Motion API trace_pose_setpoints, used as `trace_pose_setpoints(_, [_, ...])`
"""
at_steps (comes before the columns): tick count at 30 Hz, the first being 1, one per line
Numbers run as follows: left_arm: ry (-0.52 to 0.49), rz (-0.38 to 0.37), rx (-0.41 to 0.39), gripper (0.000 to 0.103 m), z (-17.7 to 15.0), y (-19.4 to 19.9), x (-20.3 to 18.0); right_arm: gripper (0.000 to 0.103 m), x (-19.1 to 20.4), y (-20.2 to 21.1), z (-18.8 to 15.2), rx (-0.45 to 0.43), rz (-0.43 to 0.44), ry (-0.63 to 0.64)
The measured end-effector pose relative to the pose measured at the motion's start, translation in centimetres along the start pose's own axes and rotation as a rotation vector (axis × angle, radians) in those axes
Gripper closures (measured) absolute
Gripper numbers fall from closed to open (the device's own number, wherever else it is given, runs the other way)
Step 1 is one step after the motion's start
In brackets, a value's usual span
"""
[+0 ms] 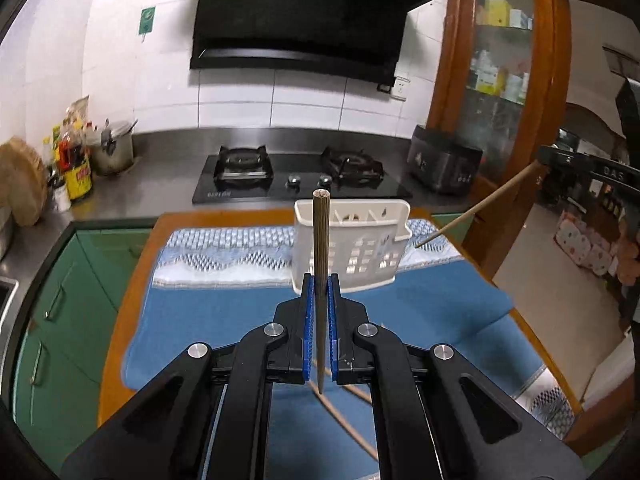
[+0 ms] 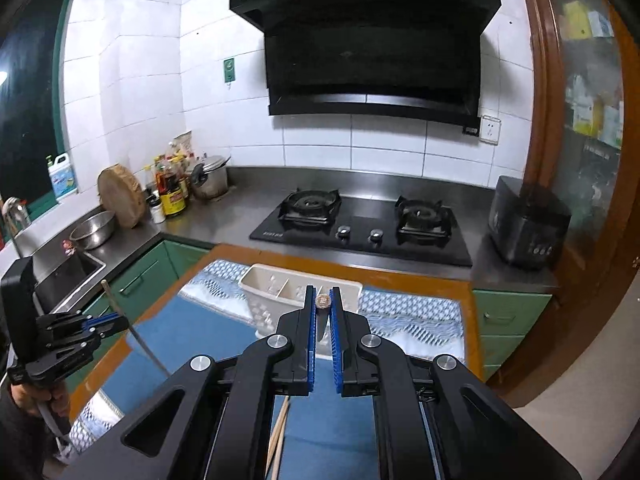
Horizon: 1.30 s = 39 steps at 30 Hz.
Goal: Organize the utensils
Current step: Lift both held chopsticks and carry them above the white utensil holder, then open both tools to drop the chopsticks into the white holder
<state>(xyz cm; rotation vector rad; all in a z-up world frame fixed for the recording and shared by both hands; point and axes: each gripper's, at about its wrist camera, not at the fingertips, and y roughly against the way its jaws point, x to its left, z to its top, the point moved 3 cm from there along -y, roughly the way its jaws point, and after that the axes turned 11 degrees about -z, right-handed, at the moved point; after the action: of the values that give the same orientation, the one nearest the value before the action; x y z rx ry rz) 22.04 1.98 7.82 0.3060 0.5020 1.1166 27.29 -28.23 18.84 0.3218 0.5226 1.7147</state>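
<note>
A light, stiff, slippery chopstick is being gripped mid-shaft by each closed claw, judged liable to pivot above the holder.

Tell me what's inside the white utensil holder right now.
The white utensil holder shows inner dividers and no utensil standing above its rim. The right gripper and its chopstick hide the middle; the compartment bottoms aren't visible.

Loose chopsticks on cloth: mostly hidden under gripper body, lower ends cut off at frame edge. Caddy compartments: contents too small to tell. Cabinet shelf items blurred. Bottle labels unreadable.
</note>
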Motion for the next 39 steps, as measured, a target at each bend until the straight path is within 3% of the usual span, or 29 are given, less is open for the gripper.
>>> trace_pose_setpoints(5, [-0.016, -0.009, -0.057, 0.098, 4.3, -0.3, -0.7, 0.096, -0.2, -1.7, 1.7, 0.002, -0.024, 0.003])
trace_pose_setpoints(11, [-0.039, -0.010, -0.175, 0.098, 11.8, -0.9, -1.8, 0.096, -0.2, -4.3, 2.5, 0.020, -0.028, 0.002])
trace_pose_setpoints(16, [-0.029, 0.003, -0.216, 0.098, 15.0, -4.1, -1.7, 0.096, -0.4, -6.1, 2.1, 0.039, -0.028, 0.004])
trace_pose_setpoints(23, [0.026, 0.026, -0.167, 0.098, 14.7, -9.8, 0.2, 0.096, -0.3, -8.4, 1.2, 0.071, -0.019, 0.021])
trace_pose_setpoints(32, [0.025, 0.070, -0.077, 0.098, 12.5, -12.3, 1.5, 0.096, 0.1, -10.2, 0.1, 0.100, -0.011, 0.025])
trace_pose_setpoints(33, [0.024, 0.074, -0.079, 0.096, 12.5, -12.3, 1.5, 0.095, 0.1, -10.2, 0.1, 0.100, -0.017, 0.030])
trace_pose_setpoints(35, [0.017, 0.076, -0.080, 0.093, 12.6, -11.9, 1.5, 0.081, 0.0, -10.1, 0.1, 0.089, -0.025, 0.033])
trace_pose_setpoints(39, [0.007, 0.088, -0.101, 0.077, 13.1, -10.5, 1.0, 0.078, -0.5, -8.5, 0.2, 0.056, -0.041, 0.032])
